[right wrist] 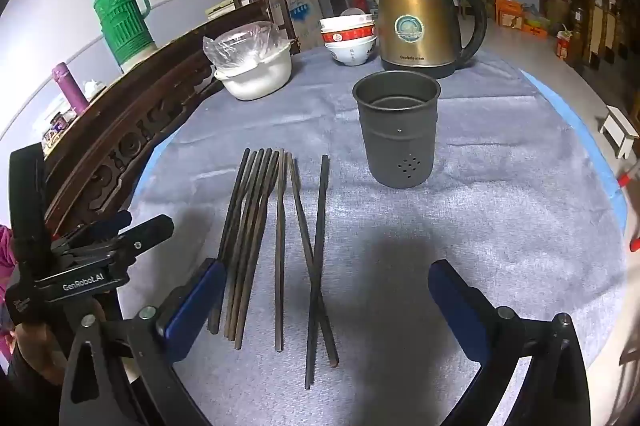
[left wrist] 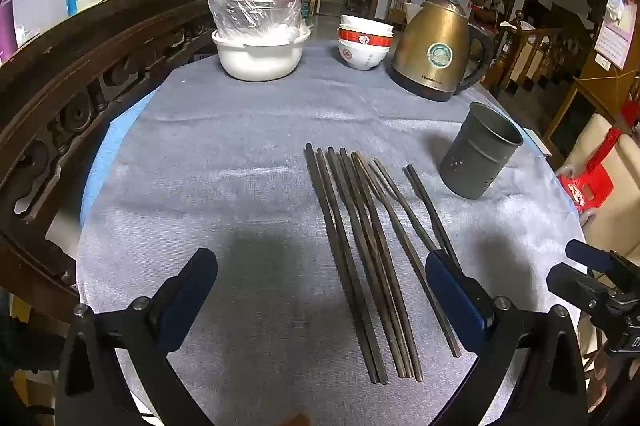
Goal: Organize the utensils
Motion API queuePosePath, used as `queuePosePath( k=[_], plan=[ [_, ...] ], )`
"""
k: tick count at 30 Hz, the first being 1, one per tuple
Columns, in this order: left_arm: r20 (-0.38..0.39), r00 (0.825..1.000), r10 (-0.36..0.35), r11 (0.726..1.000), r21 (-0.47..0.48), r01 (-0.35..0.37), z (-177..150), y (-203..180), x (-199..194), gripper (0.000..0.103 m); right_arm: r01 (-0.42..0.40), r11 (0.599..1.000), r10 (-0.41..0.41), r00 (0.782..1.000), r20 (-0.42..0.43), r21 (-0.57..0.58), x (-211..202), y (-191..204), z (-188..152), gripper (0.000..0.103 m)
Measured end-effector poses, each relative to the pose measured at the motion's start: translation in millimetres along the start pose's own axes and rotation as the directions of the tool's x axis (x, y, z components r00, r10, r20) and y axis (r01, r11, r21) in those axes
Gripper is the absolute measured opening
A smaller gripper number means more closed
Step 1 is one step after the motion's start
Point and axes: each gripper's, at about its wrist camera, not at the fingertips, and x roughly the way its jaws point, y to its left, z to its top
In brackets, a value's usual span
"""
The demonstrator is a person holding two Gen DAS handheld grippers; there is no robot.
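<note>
Several dark chopsticks (left wrist: 360,258) lie side by side on the grey cloth, also seen as the chopsticks (right wrist: 256,238) in the right wrist view. A grey metal holder cup (left wrist: 480,150) with small holes stands upright to their right; in the right wrist view the cup (right wrist: 396,128) is straight ahead and empty. My left gripper (left wrist: 320,278) hovers open above the near ends of the chopsticks, holding nothing. My right gripper (right wrist: 326,290) is open too, above the two crossed rightmost sticks. The other gripper shows at each view's edge: the right gripper (left wrist: 592,278) and the left gripper (right wrist: 120,234).
At the back of the table stand a white pot (left wrist: 260,54) with plastic-wrapped bowls, stacked red-and-white bowls (left wrist: 364,42) and a brass kettle (left wrist: 436,46). A carved dark wooden rail (left wrist: 80,98) borders the table's left side. A green thermos (right wrist: 124,22) stands beyond it.
</note>
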Motion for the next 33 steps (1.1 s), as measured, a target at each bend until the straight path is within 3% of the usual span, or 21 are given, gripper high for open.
queuePosePath(
  k=[33],
  plan=[
    [-0.005,1.0,-0.01,1.0,-0.006,0.01,-0.9,2.9,-1.2,0.103,-0.008,0.999,0.009,1.0,0.013,-0.033,-0.6,9.6,-0.5,0.103]
  ],
)
